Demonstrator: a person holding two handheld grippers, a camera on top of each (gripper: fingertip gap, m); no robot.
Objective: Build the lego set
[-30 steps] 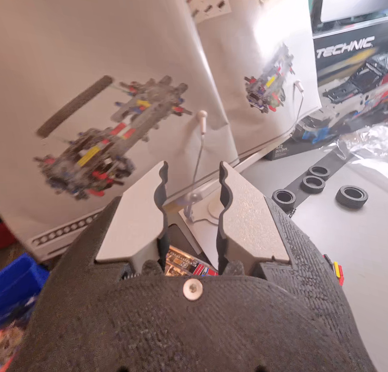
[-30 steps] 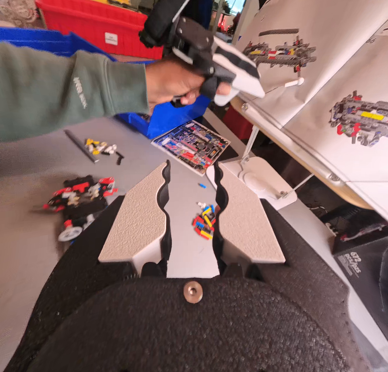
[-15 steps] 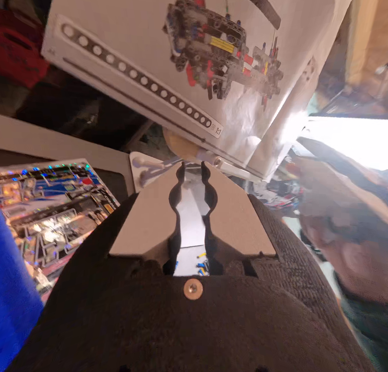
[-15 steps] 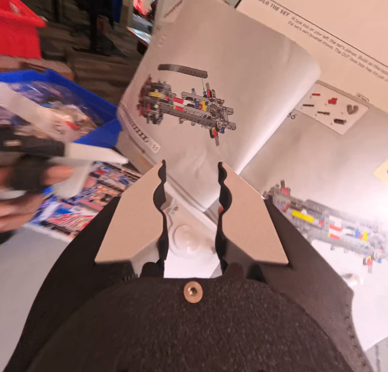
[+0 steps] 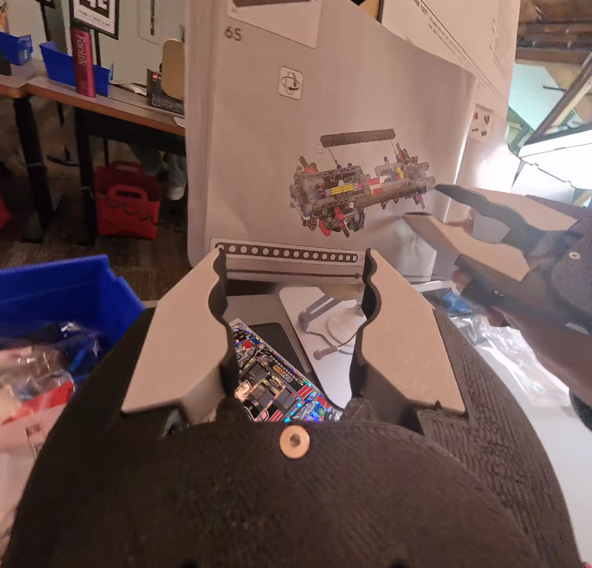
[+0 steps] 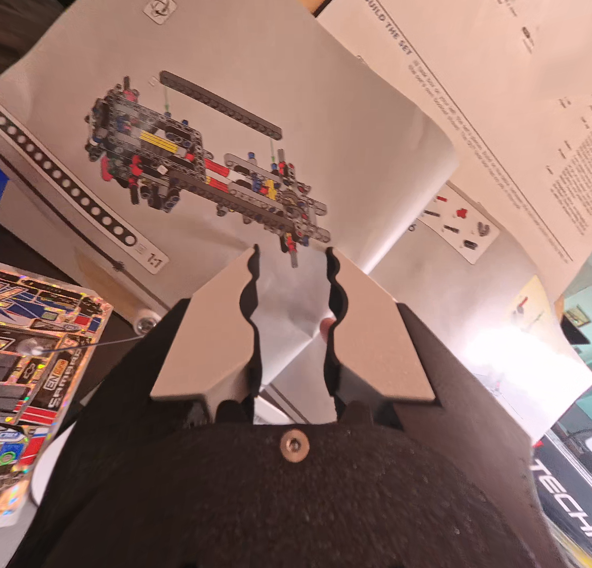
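Both grippers face the white paper instruction booklet (image 5: 320,110) propped upright on a white stand (image 5: 323,325). Left gripper (image 5: 294,258) and right gripper (image 6: 291,251) fingers are apart and empty. Best to grip 1 page edge lightly.

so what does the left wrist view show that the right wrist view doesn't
Only the left wrist view shows the blue bin with bagged parts, the red bag on the floor, the far table, and the right gripper from the side, open, its tips near the page.

Only the right wrist view shows the printed sheet behind the booklet and a corner of the black box.

Both show the open instruction booklet on its stand, the shiny sticker sheet, and that view's own gripper open and empty, as with the left gripper.
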